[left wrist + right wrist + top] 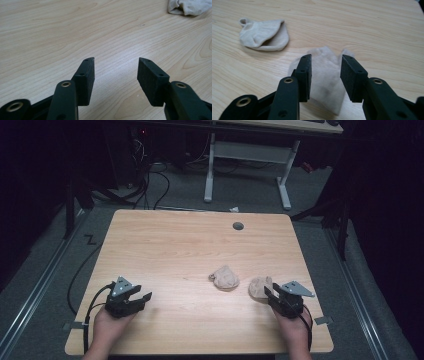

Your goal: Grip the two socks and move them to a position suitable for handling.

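Light wooden table point(165, 245) carries two beige fabric socks: crumpled sock point(224, 278) near centre, second sock point(260, 287) just right of it, at right gripper point(270, 296). Left gripper point(142, 296) far left.

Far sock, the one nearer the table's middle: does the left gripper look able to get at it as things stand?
Probably yes. The left gripper is open, with bare table between it and the far sock; nothing lies in its path. The right gripper is busy at the near sock.

wooden table point(165, 250) with a grey grommet point(238, 226); white desk frame point(248, 153) beyond.
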Demonstrator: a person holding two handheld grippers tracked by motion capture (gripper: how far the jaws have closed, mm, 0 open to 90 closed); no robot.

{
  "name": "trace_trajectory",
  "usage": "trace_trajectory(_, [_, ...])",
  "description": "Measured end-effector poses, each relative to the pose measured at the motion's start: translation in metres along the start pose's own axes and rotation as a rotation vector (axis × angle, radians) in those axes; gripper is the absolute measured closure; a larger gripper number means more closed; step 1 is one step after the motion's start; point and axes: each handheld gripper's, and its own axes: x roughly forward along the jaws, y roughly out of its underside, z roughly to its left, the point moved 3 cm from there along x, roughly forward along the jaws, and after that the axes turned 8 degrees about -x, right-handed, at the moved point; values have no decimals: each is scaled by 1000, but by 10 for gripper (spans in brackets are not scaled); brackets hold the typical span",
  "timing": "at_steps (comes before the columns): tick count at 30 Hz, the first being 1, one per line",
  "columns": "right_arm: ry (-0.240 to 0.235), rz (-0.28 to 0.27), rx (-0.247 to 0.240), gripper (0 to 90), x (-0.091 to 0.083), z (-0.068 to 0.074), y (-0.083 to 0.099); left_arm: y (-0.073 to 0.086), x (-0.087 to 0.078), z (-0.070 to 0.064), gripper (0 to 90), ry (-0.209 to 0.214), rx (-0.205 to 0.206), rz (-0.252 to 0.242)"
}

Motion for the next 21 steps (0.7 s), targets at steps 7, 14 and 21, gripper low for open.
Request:
trace_trajectory(7, [-22, 20, -40, 610, 3, 5, 0, 0, 1, 0, 474, -3, -3, -5])
trace_trajectory(14, [-69, 46, -44, 643, 2, -2, -2, -1, 4, -4, 448, 17, -6, 3])
trace_trajectory(21, [-91, 20, -30, 553, 2, -5, -7, -2, 0, -14, 408, 5, 51, 26])
